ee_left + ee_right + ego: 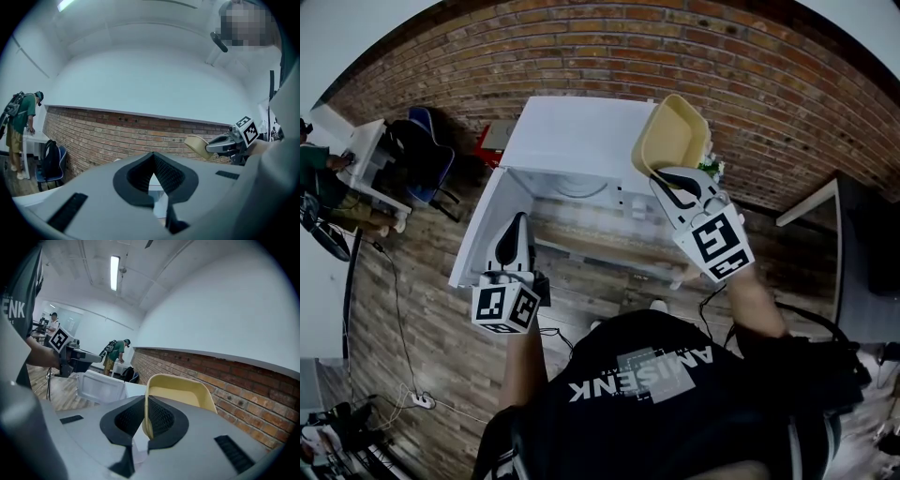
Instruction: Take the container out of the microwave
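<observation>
A pale yellow container (672,139) hangs tilted in the air above the right side of the white microwave (572,131). My right gripper (668,176) is shut on its near rim. In the right gripper view the rim (146,418) runs between the black pads, and the container's hollow (180,392) faces up. The microwave door (487,234) stands open to the left. My left gripper (516,230) is by that door with its jaws shut and nothing in them. From the left gripper view, the container (198,145) shows at the right, above the shut left gripper (153,157).
A brick wall (581,47) runs behind the microwave. At the far left are a blue chair with a black bag (422,155) and a person at a white desk (366,159). A white table (811,202) stands on the right. Cables (403,375) lie on the wooden floor.
</observation>
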